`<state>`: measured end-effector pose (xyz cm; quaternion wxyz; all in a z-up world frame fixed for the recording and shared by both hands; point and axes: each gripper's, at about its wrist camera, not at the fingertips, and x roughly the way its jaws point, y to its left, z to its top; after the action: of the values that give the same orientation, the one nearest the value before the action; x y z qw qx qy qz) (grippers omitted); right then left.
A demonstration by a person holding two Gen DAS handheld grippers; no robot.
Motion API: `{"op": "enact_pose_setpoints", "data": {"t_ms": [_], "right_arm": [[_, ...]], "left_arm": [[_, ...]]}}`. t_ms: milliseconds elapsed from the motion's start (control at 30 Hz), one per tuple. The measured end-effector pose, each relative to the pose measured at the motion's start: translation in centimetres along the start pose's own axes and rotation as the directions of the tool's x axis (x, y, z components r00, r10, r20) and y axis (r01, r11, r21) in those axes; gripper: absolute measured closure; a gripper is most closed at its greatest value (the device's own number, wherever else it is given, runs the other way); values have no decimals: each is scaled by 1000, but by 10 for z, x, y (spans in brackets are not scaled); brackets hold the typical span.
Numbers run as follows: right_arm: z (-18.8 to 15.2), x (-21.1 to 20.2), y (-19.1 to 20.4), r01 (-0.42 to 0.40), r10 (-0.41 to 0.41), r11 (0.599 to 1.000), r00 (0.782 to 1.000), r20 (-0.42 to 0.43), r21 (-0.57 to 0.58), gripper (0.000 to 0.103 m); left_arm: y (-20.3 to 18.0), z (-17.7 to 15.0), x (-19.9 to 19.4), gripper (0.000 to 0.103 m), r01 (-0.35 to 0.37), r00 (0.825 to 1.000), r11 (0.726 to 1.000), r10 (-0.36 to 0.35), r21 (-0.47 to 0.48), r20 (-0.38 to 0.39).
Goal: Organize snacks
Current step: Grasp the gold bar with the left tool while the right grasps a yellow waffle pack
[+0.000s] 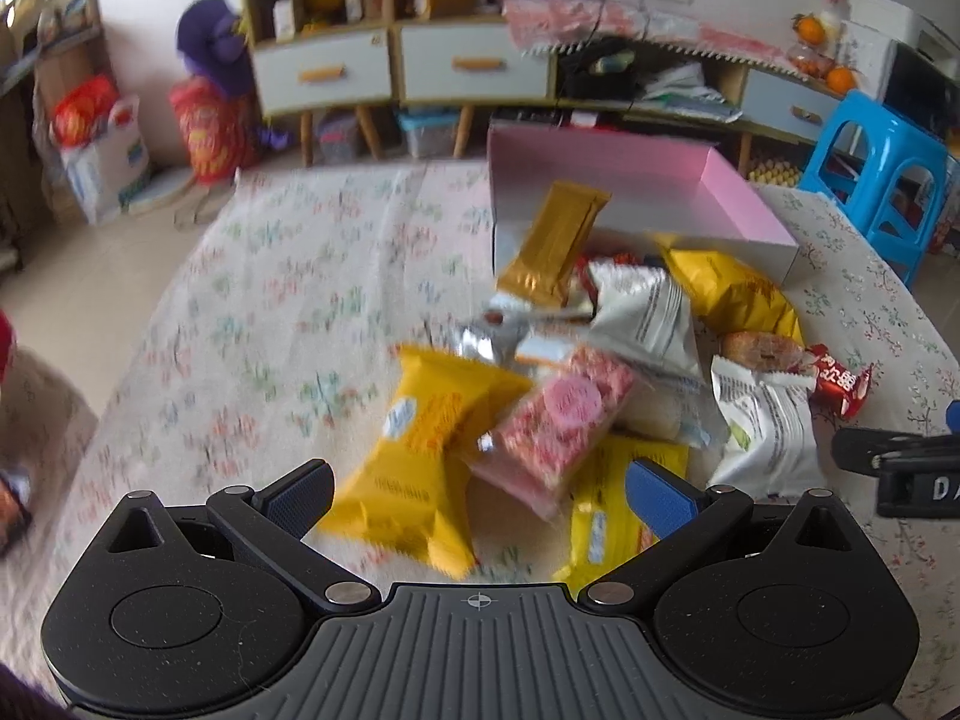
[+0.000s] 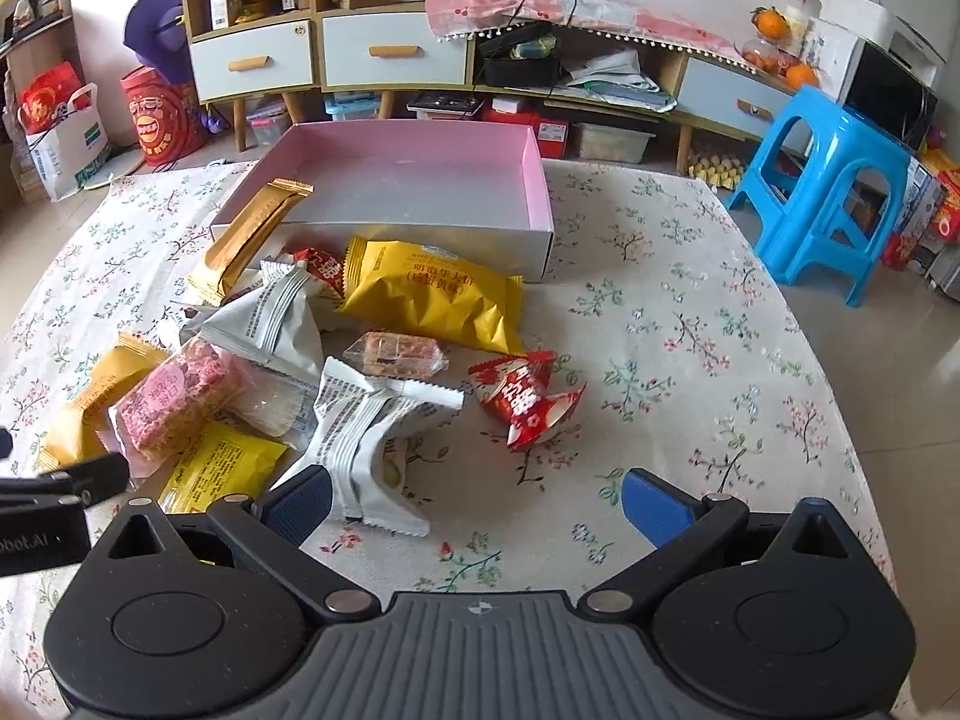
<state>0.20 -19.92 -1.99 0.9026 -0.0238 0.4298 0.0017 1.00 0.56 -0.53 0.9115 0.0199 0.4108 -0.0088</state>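
A pile of wrapped snacks lies on the floral tablecloth in front of an open pink-lined box [image 2: 534, 180], which also shows in the left wrist view [image 1: 762, 204]. A gold bar [image 2: 252, 234] leans on the box's near left corner. My left gripper [image 1: 480, 495] is open over a yellow packet [image 1: 414, 456] and a pink-speckled snack [image 1: 558, 414]. My right gripper [image 2: 477, 501] is open, its left finger beside a white packet [image 2: 366, 450]; a red candy wrapper [image 2: 528, 399] lies just ahead. A large yellow bag [image 2: 432, 294] sits before the box.
A blue plastic stool [image 2: 828, 180] stands right of the table. A low cabinet with drawers [image 2: 390, 54] lines the back wall. Red bags [image 2: 156, 120] sit on the floor at left. Bare tablecloth [image 2: 690, 360] spreads to the right of the pile.
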Motion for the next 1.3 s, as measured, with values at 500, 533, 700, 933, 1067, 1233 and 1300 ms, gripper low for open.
{"op": "enact_pose_setpoints", "data": {"t_ms": [500, 533, 700, 933, 1067, 1233, 1300], "right_arm": [[56, 38, -39, -185, 213, 967, 964, -159, 173, 9], [60, 40, -42, -188, 217, 965, 963, -159, 182, 9], [76, 62, -57, -274, 318, 918, 940, -119, 288, 9], [75, 107, -75, -374, 463, 797, 882, -82, 474, 10], [78, 114, -72, -391, 479, 780, 875, -65, 488, 9], [81, 122, -66, -392, 470, 793, 881, -58, 467, 9], [83, 124, -64, -384, 457, 806, 887, -62, 450, 9]], "left_arm": [[-2, 58, 36, 0, 129, 990, 986, -122, 108, -68], [0, 61, 40, 0, 144, 988, 985, -138, 99, -63], [14, 66, 61, 0, 262, 964, 965, -263, 29, 32], [12, 65, 88, 3, 349, 922, 934, -356, 70, 155], [6, 64, 99, 7, 335, 926, 938, -346, 95, 149], [13, 68, 106, 15, 330, 929, 943, -332, 43, 163], [15, 70, 108, 21, 332, 928, 943, -331, 24, 169]]}}
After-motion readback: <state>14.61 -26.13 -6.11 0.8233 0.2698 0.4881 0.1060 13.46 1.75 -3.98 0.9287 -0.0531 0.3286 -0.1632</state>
